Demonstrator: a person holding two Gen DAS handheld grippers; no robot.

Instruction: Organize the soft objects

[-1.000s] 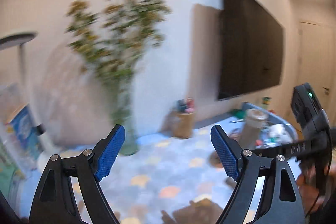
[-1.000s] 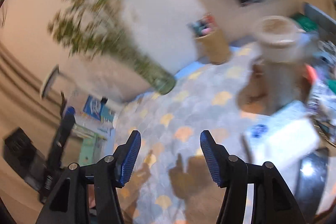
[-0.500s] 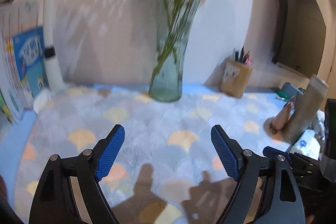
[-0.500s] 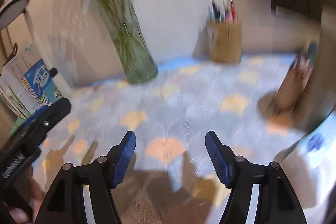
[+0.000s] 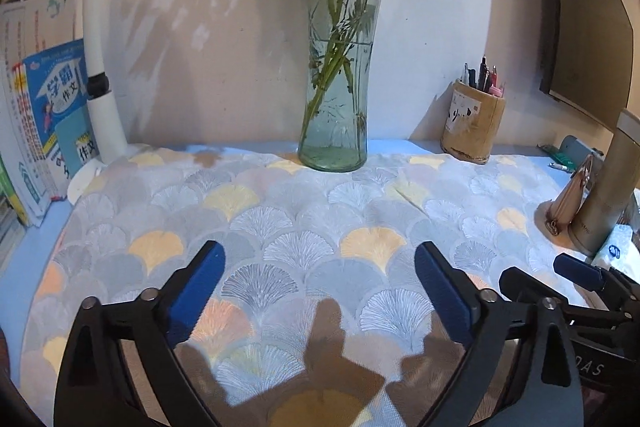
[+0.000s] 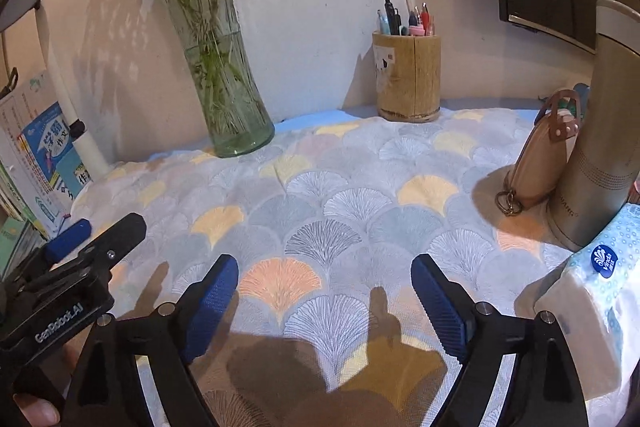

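Note:
A soft cloth with a fan pattern point(image 5: 304, 227) lies spread over the desk; it also shows in the right wrist view point(image 6: 328, 211). My left gripper point(image 5: 320, 291) is open and empty, low over the cloth's near part. My right gripper point(image 6: 324, 299) is open and empty, also low over the cloth, to the right of the left one. A soft tissue pack point(image 6: 592, 291) lies at the right edge. A small tan pouch point(image 6: 540, 163) leans upright against a metal flask point(image 6: 600, 131).
A glass vase with flowers point(image 5: 340, 67) stands at the back middle, a wooden pen holder point(image 5: 472, 131) to its right. Books point(image 5: 44, 131) and a white lamp arm point(image 5: 100, 79) stand at the left. A dark screen point(image 5: 588, 27) hangs at the right.
Both grippers have tilted down from the wall towards the desk and moved closer to the cloth. Their jaws stay open.

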